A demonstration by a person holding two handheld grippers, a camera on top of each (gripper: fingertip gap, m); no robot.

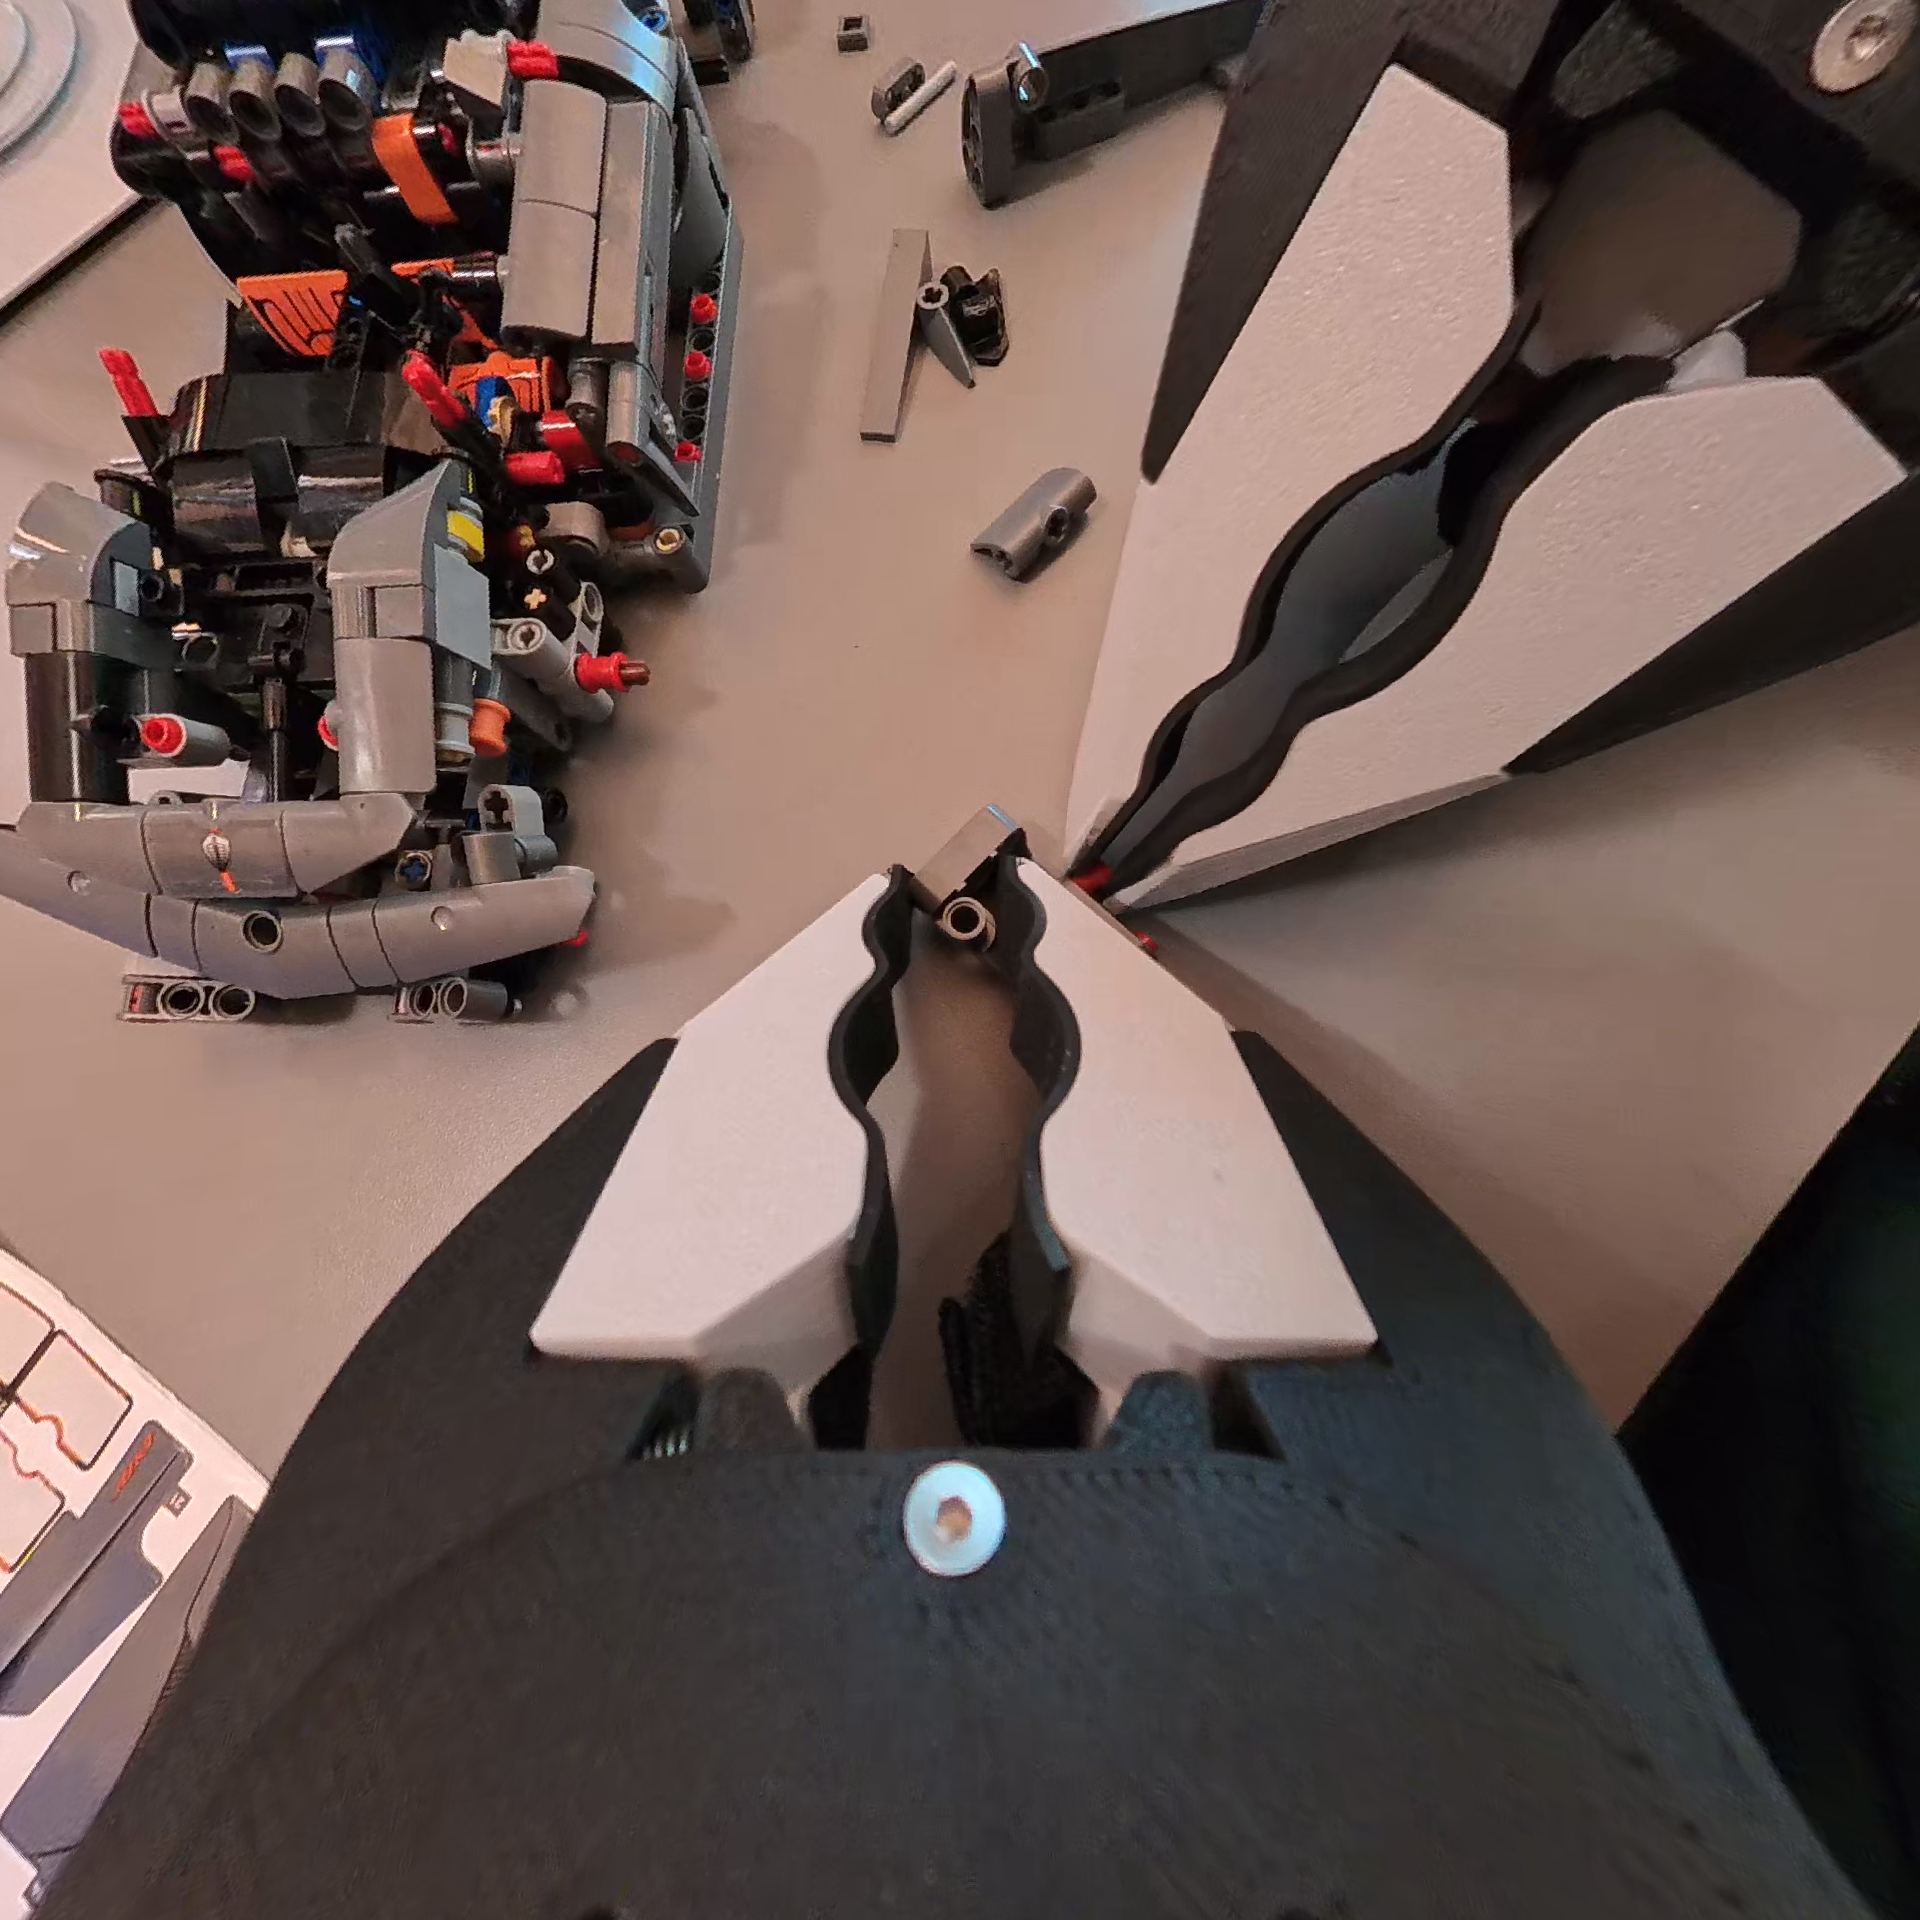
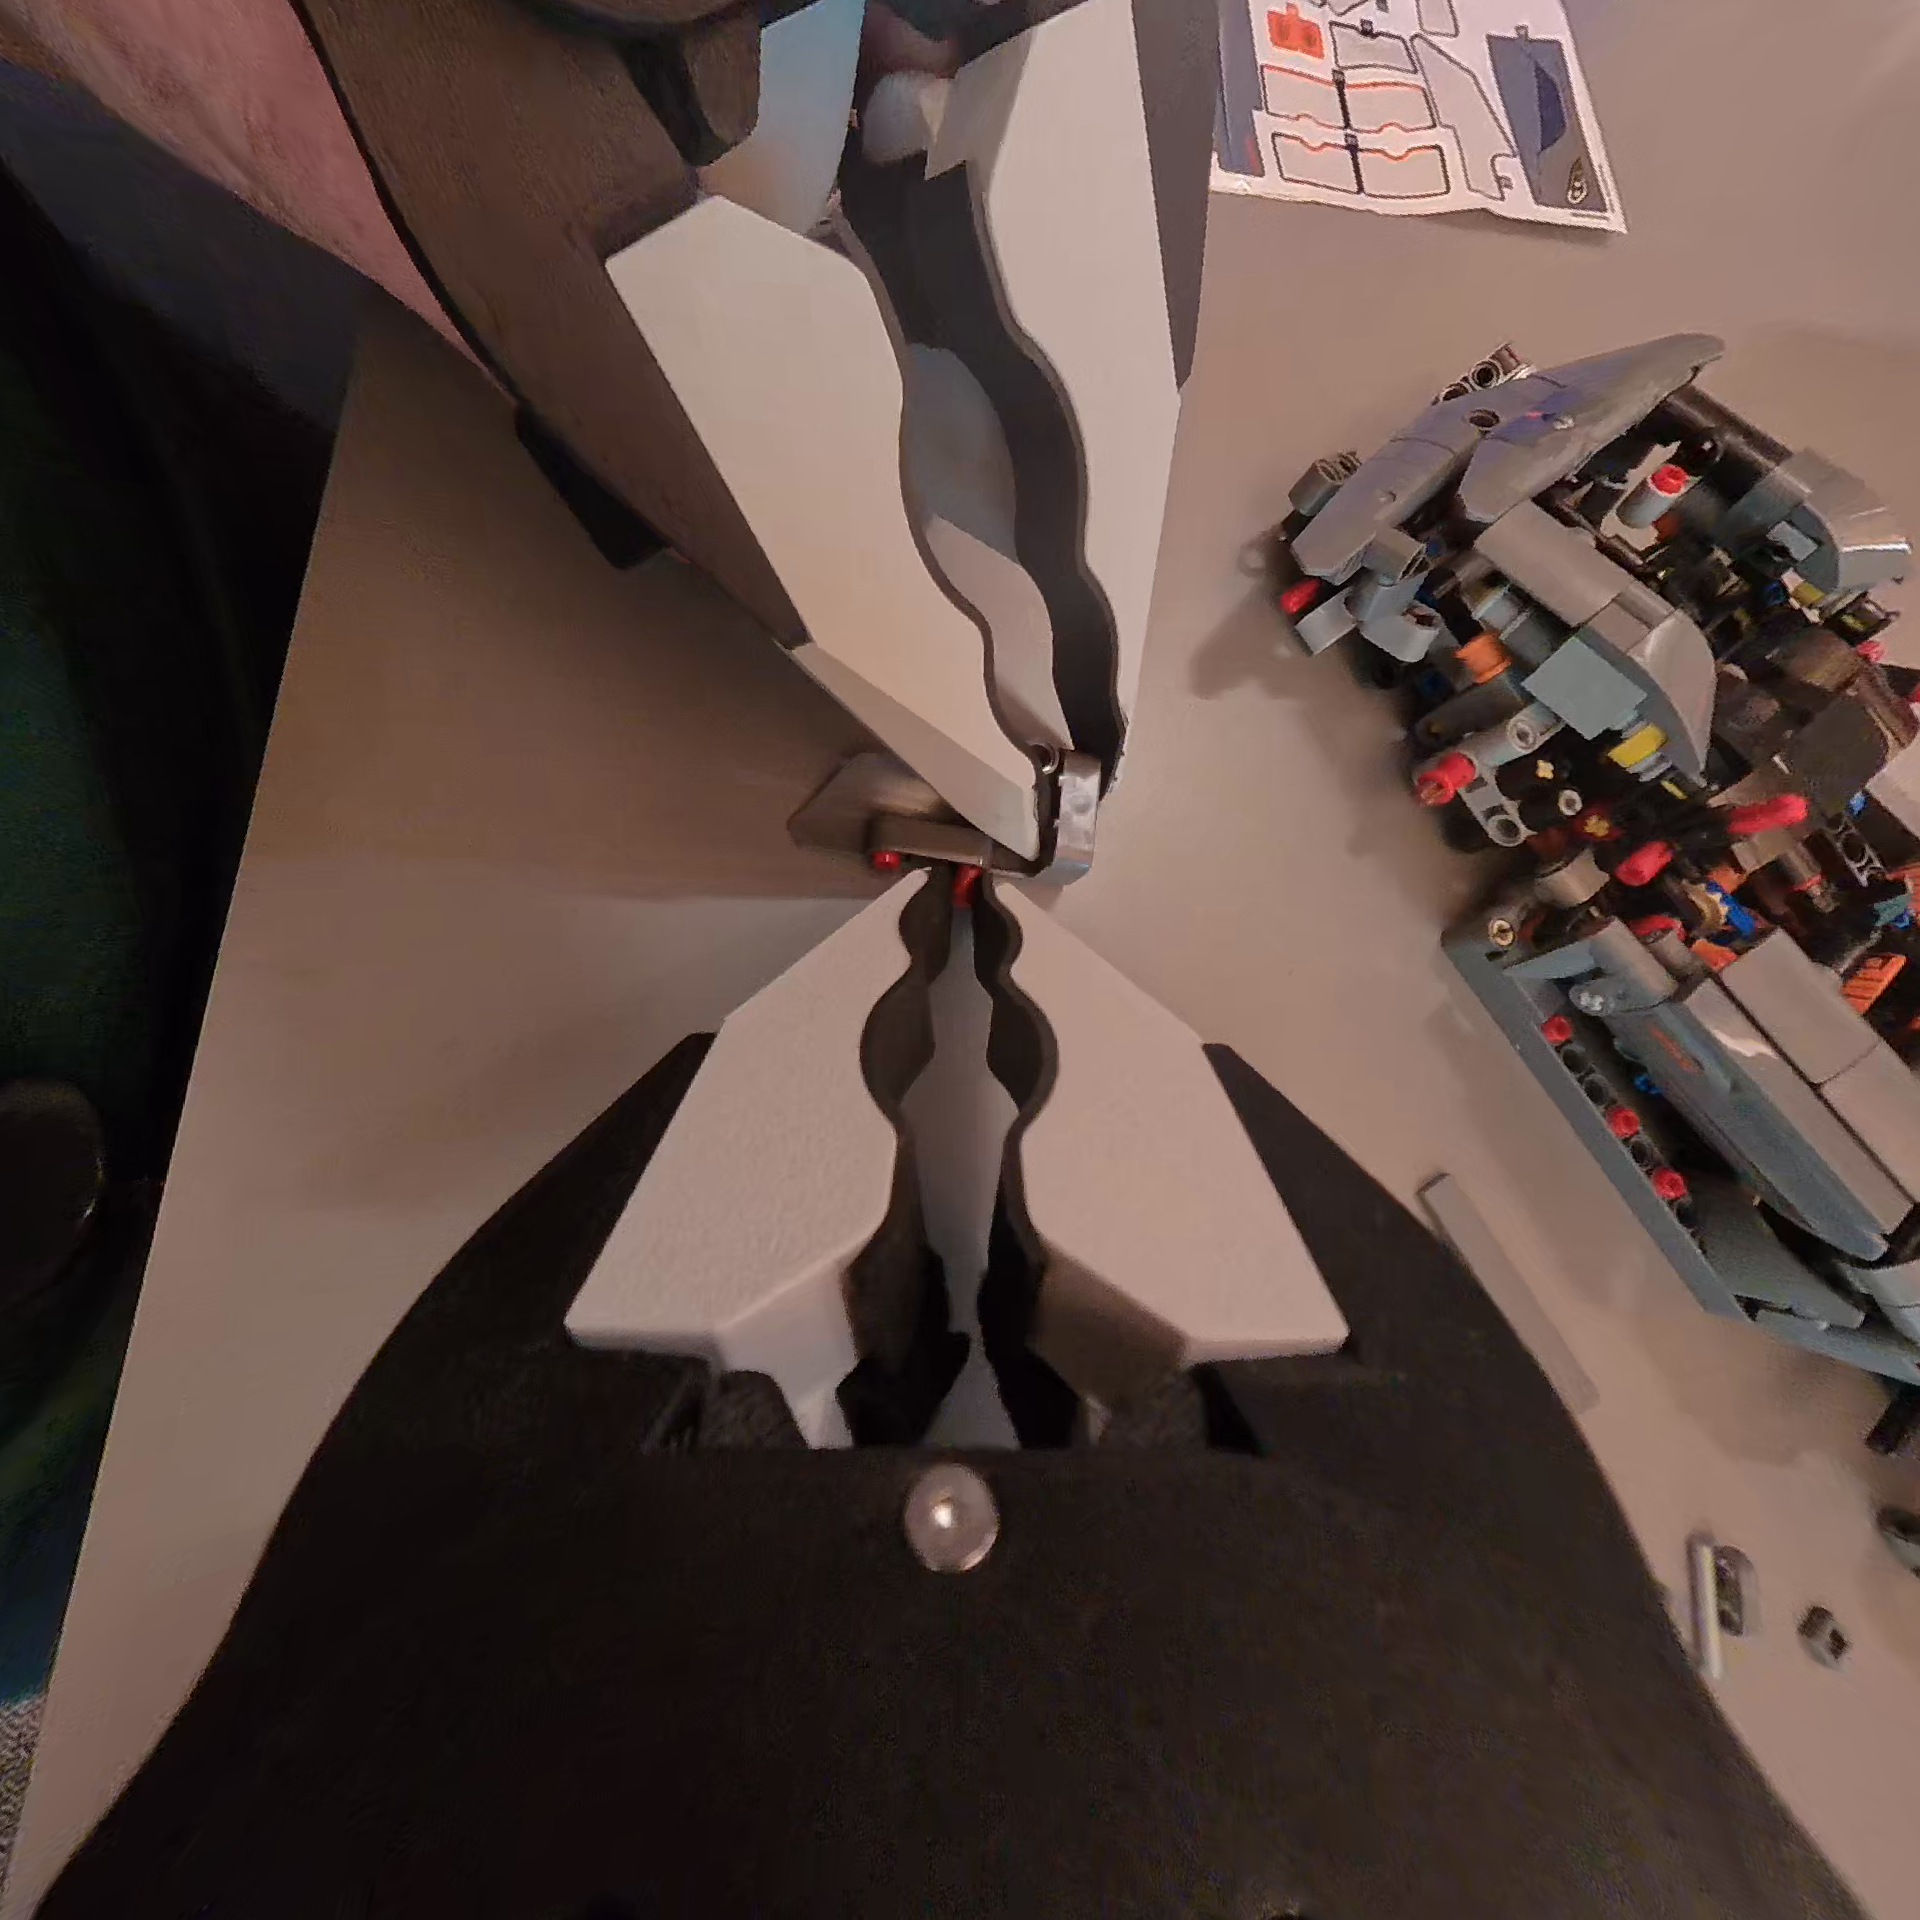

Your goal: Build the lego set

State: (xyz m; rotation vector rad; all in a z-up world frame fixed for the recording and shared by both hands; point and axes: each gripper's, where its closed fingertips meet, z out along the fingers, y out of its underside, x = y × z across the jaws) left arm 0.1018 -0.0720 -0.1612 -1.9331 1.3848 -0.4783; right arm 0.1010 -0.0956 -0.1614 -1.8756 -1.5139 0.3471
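My left gripper (image 1: 966, 894) pinches a small grey panel piece (image 1: 971, 847) at frame centre; my right gripper (image 2: 961, 883) clamps a red pin (image 2: 964, 881) against it, aligned for insertion. The half-built lego model (image 1: 364, 520) waits upper left.

Grey table (image 1: 831, 727), white disc (image 1: 31, 62) at corner

left gripper (image 1: 961, 894): my matt grey plastic fingers, rough layered black printed body, shiny metal screw (image 1: 953, 1519)
grey piece (image 1: 966, 868): smooth plastic, slight sheen
counter (image 1: 831, 675): smooth matt grey
model (image 1: 364, 499): glossy plastic left of my left gripper
sticker sheet (image 2: 1423, 114): glossy paper
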